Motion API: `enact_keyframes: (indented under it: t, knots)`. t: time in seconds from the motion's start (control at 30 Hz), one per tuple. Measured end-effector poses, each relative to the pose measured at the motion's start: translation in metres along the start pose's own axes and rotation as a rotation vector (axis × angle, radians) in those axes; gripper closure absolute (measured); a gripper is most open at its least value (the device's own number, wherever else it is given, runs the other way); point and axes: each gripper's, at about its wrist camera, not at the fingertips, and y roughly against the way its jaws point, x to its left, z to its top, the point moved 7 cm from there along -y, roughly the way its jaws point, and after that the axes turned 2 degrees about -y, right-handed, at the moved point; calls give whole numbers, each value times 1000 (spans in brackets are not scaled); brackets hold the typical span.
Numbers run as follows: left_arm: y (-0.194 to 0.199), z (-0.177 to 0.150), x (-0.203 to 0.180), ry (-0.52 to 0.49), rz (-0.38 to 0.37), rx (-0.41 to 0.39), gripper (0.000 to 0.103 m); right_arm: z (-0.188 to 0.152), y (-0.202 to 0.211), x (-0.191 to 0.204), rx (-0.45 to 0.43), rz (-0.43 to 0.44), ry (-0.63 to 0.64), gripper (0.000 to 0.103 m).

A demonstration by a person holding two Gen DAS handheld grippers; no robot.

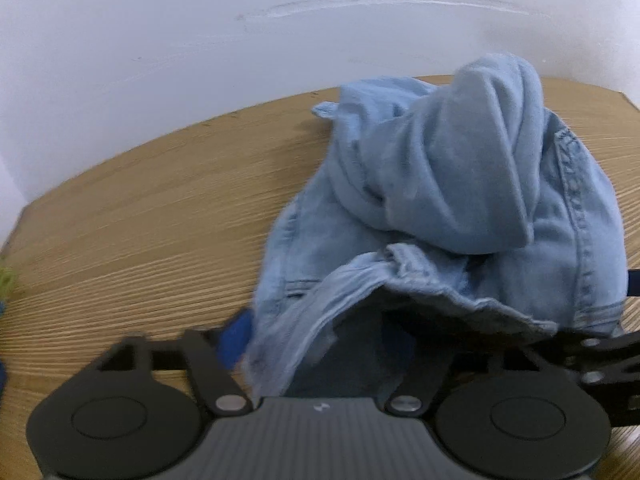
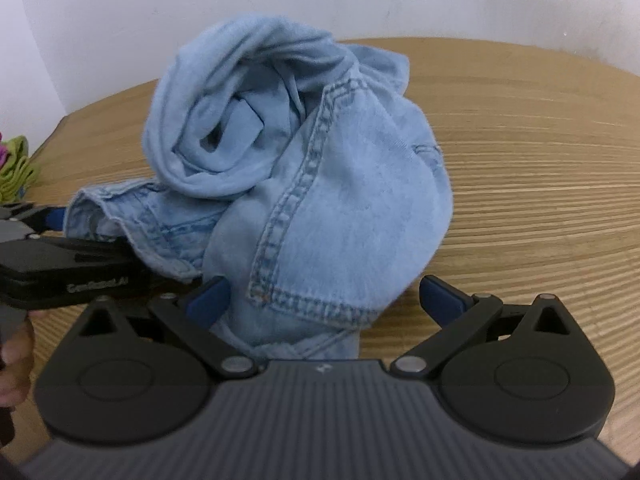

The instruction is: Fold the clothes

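Denim garment: light blue, heaped in a crumpled mound on the wooden worktop, close to the worktop's far edge where it meets a white wall. We note a twisted roll of cloth piled on top and a double-stitched seam running down the near side of the heap. The near hem hangs over towards both grippers.

Left gripper: we see it pushed into the near edge of the garment, with a fold of denim draped between its jaws and over the right-hand one. One blue pad shows beside the cloth, apart from it by a narrow margin; the other is hidden under the fabric. We cannot tell whether the pads press on the cloth.

Right gripper: jaws stand wide, the stitched corner of the garment lying between them. Its blue fingers are clear of the cloth on the right; the left one sits just beside it.

Green cloth: bunched at the worktop's left edge, well apart from the denim.

A hand shows at the lower left of the right wrist view.
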Motion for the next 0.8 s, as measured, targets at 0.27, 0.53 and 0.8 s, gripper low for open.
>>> enact_keyframes:
  t: [0.27, 0.53, 0.8]
  knots:
    - [22, -6, 21, 60, -9, -46, 82, 8, 22, 4, -50, 125, -54, 65]
    - [100, -10, 59, 157, -52, -123, 83, 20, 128, 6, -184, 374, -143, 70]
    - [151, -56, 31, 0, -216, -45, 79, -18, 153, -71, -38, 193, -275, 70]
